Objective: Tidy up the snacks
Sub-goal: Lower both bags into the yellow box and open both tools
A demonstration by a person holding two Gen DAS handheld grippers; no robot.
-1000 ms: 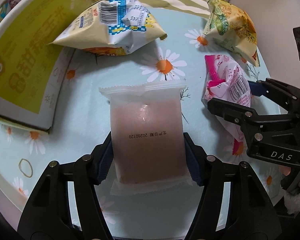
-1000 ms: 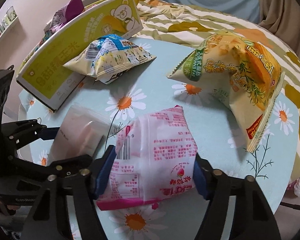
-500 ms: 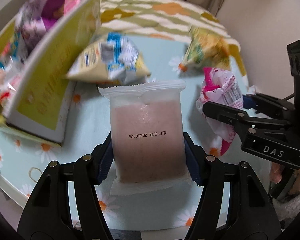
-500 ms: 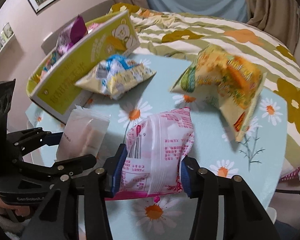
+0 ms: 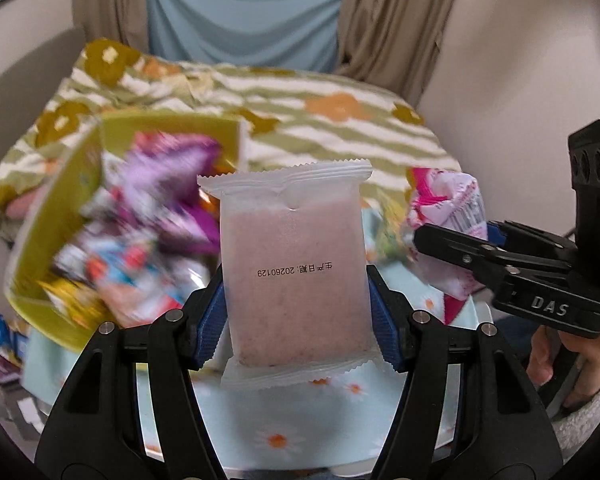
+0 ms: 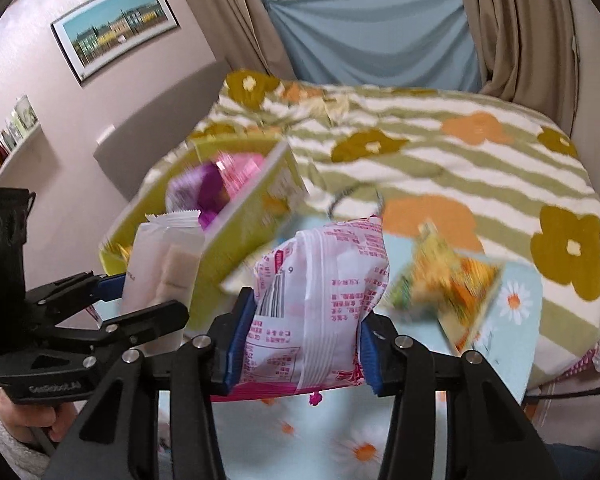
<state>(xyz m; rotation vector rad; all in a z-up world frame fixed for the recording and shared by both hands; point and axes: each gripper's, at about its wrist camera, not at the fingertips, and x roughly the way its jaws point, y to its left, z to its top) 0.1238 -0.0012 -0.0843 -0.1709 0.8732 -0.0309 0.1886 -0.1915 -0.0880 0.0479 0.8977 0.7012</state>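
Note:
My left gripper [image 5: 298, 320] is shut on a frosted white packet with a pinkish bar inside [image 5: 296, 276], held upright in the air; the same packet [image 6: 166, 264] shows at the left of the right wrist view. The right gripper [image 6: 300, 344] is shut on a pink and white snack bag [image 6: 320, 304], squeezed between the blue pads; from the left wrist view that bag [image 5: 444, 216] hangs at the right. A yellow-green cardboard box [image 5: 56, 240] filled with several snack bags stands behind and left of both grippers, also visible as the box [image 6: 244, 232].
An orange-yellow snack bag [image 6: 452, 284] lies on the round table with the pale blue daisy cloth [image 6: 516, 304]. Behind it is a bed with a green striped flowered blanket [image 6: 460, 152]. A hand [image 5: 568, 360] holds the right gripper.
Both grippers have risen off the table with their packets and tilted up, so the box's open top and the bed now show. The right jaws squeezed tighter on the pink bag.

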